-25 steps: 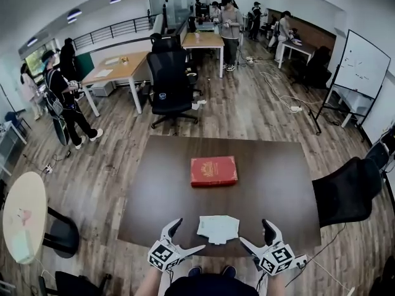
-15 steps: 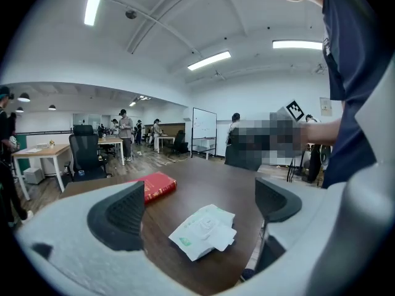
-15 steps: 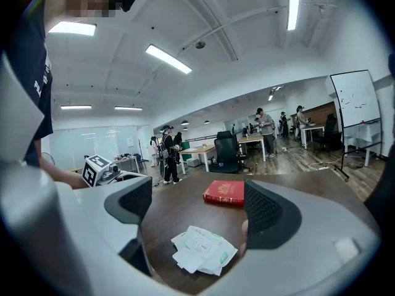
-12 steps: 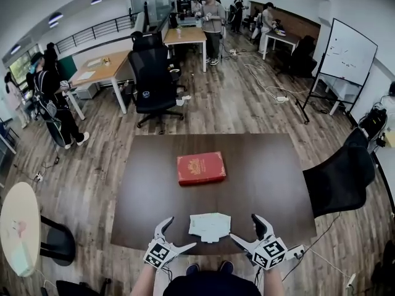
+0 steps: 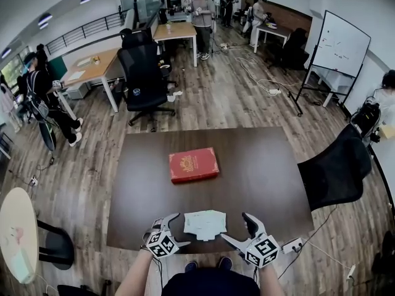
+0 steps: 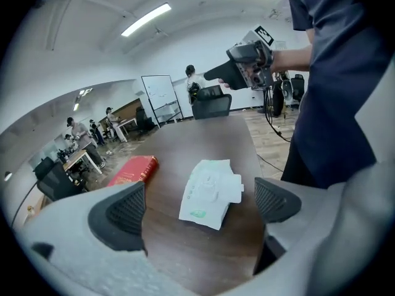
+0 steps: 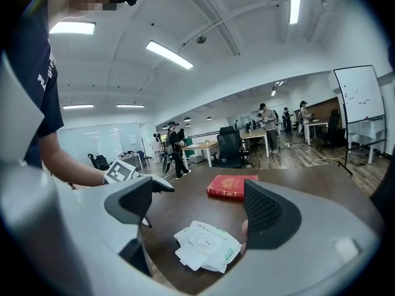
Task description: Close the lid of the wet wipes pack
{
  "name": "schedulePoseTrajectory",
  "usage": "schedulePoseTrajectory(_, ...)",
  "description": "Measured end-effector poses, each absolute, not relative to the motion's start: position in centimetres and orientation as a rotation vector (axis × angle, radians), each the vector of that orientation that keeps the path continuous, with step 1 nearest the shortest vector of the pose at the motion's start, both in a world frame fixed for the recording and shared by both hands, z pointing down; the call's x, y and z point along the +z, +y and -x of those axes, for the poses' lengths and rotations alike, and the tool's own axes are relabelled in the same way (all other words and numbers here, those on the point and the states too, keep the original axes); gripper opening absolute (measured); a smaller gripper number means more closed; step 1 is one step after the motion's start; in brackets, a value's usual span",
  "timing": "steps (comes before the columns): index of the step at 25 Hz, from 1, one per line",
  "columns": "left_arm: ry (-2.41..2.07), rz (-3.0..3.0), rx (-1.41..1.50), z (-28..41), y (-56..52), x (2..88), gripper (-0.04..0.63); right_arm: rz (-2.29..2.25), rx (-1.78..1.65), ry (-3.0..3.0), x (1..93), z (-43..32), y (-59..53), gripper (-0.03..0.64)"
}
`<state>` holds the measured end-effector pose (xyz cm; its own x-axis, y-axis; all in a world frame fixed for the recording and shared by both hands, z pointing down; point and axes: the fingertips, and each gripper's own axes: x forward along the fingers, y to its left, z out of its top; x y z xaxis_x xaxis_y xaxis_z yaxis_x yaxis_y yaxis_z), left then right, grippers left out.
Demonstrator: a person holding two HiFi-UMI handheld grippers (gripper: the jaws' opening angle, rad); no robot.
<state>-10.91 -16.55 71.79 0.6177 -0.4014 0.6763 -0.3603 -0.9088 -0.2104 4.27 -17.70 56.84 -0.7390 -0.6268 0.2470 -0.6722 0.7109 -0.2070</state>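
Observation:
The wet wipes pack (image 5: pixel 205 224) is white with green print and lies flat near the front edge of the dark brown table (image 5: pixel 265 171). A white flap (image 6: pixel 237 187) sticks out from one side of it. My left gripper (image 5: pixel 178 230) hovers just left of the pack, tilted down at it. It is open, its jaws have just been closing a little, and nothing is between the pads. My right gripper (image 5: pixel 236 228) is open just right of the pack. In the gripper views the pack (image 6: pixel 210 193) (image 7: pixel 207 245) lies ahead of each set of jaws, untouched.
A red book (image 5: pixel 193 164) lies at the table's middle, beyond the pack. A black office chair (image 5: pixel 336 171) stands at the table's right side and another (image 5: pixel 143 73) beyond the far edge. A white power strip (image 5: pixel 290 245) sits near the front right corner. People stand far behind.
My left gripper has dropped toward the table and rolled, now pointing down at the pack. The right gripper has hardly moved. The pack and book lie as before.

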Motion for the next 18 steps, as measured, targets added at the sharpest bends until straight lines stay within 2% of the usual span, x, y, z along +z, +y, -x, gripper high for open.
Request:
schedulePoseTrajectory(10, 0.346, 2.705, -1.471, 10.2, -18.2, 79.7, 0.537, -1.03, 0.448, -2.735, 58.6, -3.8, -16.5, 0.471)
schedulePoseTrajectory(18, 0.262, 2.68, -1.553, 9.6, -19.4, 82.8, 0.528, -1.048, 0.488, -2.7, 60.2, -4.4, -15.9, 0.469)
